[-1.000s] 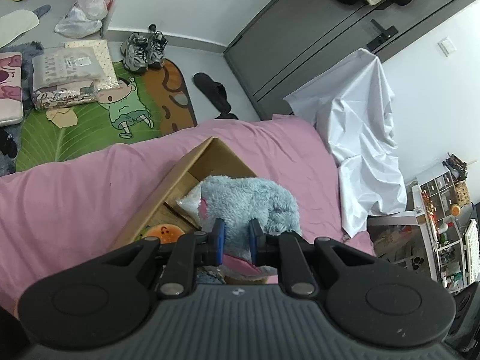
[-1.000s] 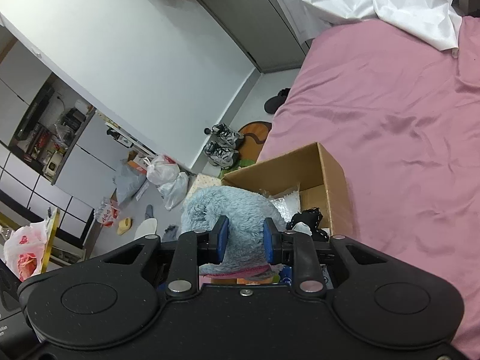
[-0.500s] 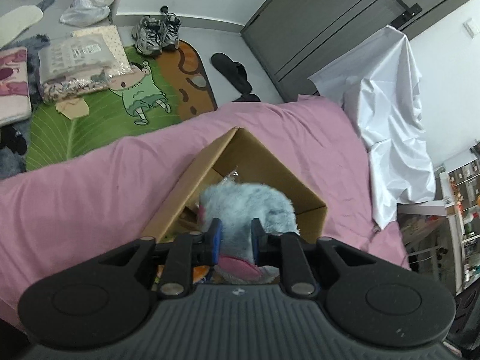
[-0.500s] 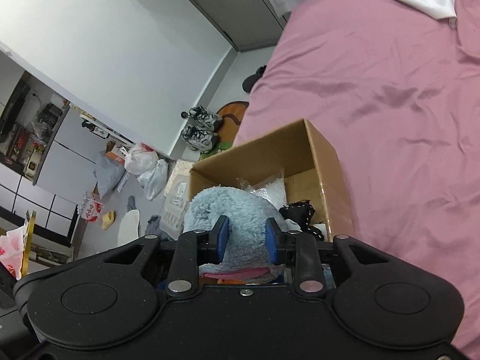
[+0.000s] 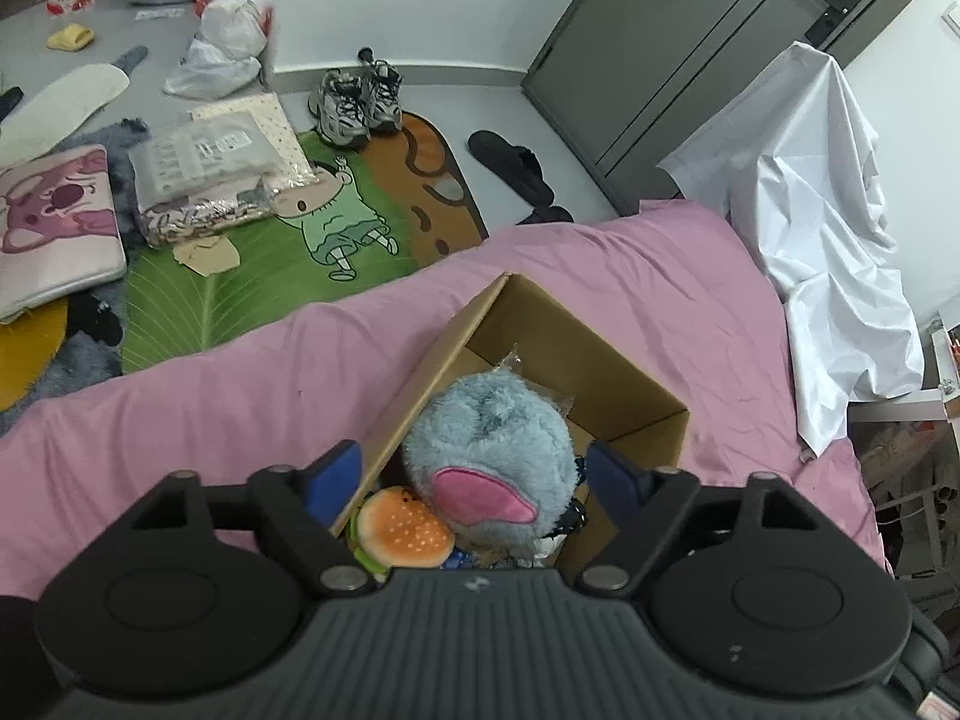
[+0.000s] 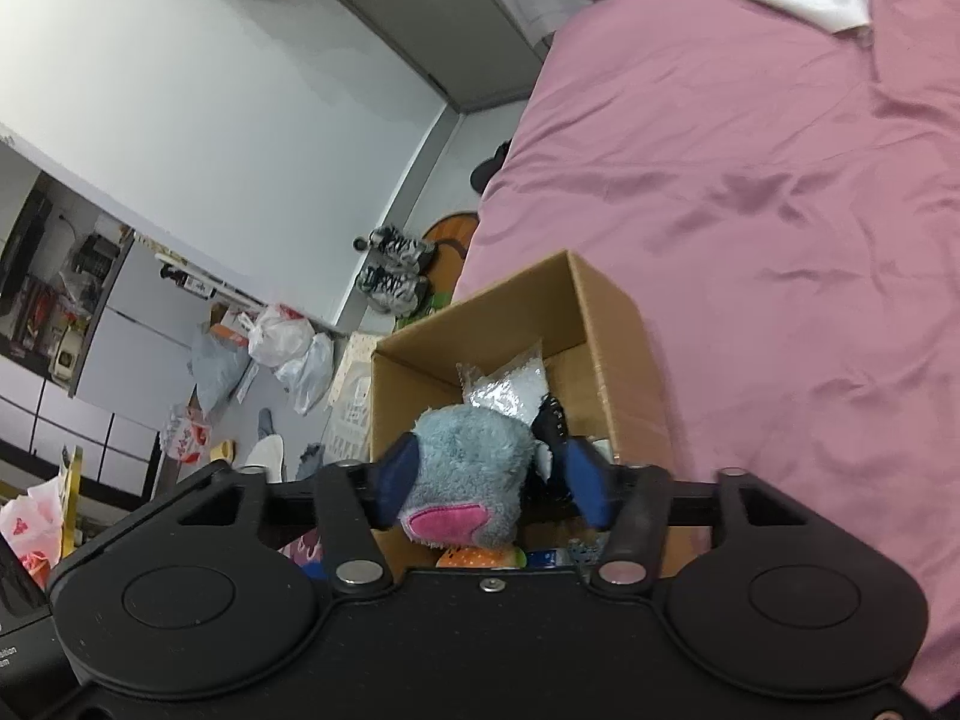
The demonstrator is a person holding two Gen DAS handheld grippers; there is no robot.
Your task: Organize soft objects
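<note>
A fluffy blue plush [image 5: 489, 444] with a pink ear patch lies inside an open cardboard box [image 5: 636, 384] on the pink bed. Beside it in the box sits a burger plush [image 5: 401, 529]. My left gripper [image 5: 474, 477] is open above the box, its blue pads apart on either side of the plush. In the right wrist view the blue plush [image 6: 468, 468] sits between the spread pads of my right gripper [image 6: 489, 489], which is open over the same box [image 6: 606, 324]. A clear bag of white filling [image 6: 510, 387] lies deeper in the box.
The pink bedsheet [image 5: 180, 396] surrounds the box. A white cloth [image 5: 828, 228] hangs at the bed's far right. On the floor lie a green cartoon mat [image 5: 252, 264], sneakers [image 5: 357, 99], a black slipper [image 5: 510, 165], packaged bedding [image 5: 204, 174] and plastic bags [image 5: 222, 48].
Both grippers have opened and let go of the blue plush, which now rests in the box. The burger plush shows beside it.
</note>
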